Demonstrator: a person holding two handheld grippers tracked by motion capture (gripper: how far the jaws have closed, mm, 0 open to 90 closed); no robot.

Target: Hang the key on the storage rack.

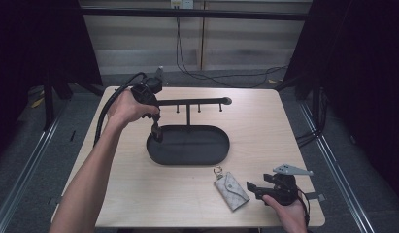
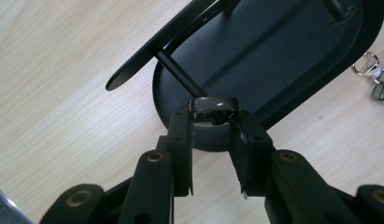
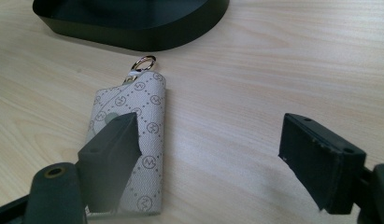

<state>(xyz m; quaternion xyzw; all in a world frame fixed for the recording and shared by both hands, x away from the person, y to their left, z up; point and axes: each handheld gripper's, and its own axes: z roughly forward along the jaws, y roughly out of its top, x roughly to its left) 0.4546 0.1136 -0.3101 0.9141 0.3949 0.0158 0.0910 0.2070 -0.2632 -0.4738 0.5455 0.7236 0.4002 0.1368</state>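
Left gripper [image 1: 156, 132] lowered over the left end of a black oval tray [image 1: 207, 154], jaws clamped on a dark glossy ring [image 2: 214, 104]. Seen from the left gripper view, ring pinched flat between the two black tips, a pale highlight across its smooth band, hanging just above the tray's near rim. Tray shallow, matte, metal-looking, with a low upright wall; inside it, only the thin post of a T-shaped stand [image 1: 189, 103], rising from the floor and carrying a long crossbar with small pegs below and a rounded knob at the right end. Pale wood-grain table [image 1: 265, 126] beneath, smooth and squarish.

Further right, a flat key pouch [image 1: 231, 191] lying on the table just in front of the tray, apart from it: beige fabric printed with dotted lines and small round monograms, envelope flap, silver ring at the top corner nearest the tray. Right gripper [image 1: 251, 188] resting near the table's front edge just beside the pouch, jaws spread wide, gripping nothing; in the right gripper view one jaw over the pouch's lower corner, the other well off over bare wood.
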